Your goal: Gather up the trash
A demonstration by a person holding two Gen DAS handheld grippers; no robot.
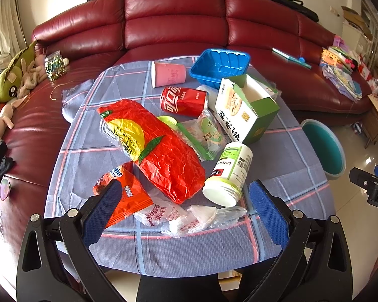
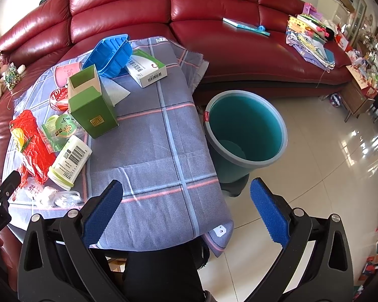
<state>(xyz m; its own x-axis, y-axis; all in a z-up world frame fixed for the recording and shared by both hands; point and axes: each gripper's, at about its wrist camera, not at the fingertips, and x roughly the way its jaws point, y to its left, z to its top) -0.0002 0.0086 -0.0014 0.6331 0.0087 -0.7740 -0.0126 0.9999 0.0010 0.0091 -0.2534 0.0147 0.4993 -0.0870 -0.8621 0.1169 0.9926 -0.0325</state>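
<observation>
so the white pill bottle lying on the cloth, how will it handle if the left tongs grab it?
The pill bottle looks like stiff plastic, so it should hold its shape. It lies on its side and is round, so a nudge will probably roll it. The smooth label may slip. The left tongs are open and empty.

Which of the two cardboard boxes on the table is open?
The green and white box standing near the red can; its top is open and hollow. The flat white box beside the blue tray is closed.
</observation>
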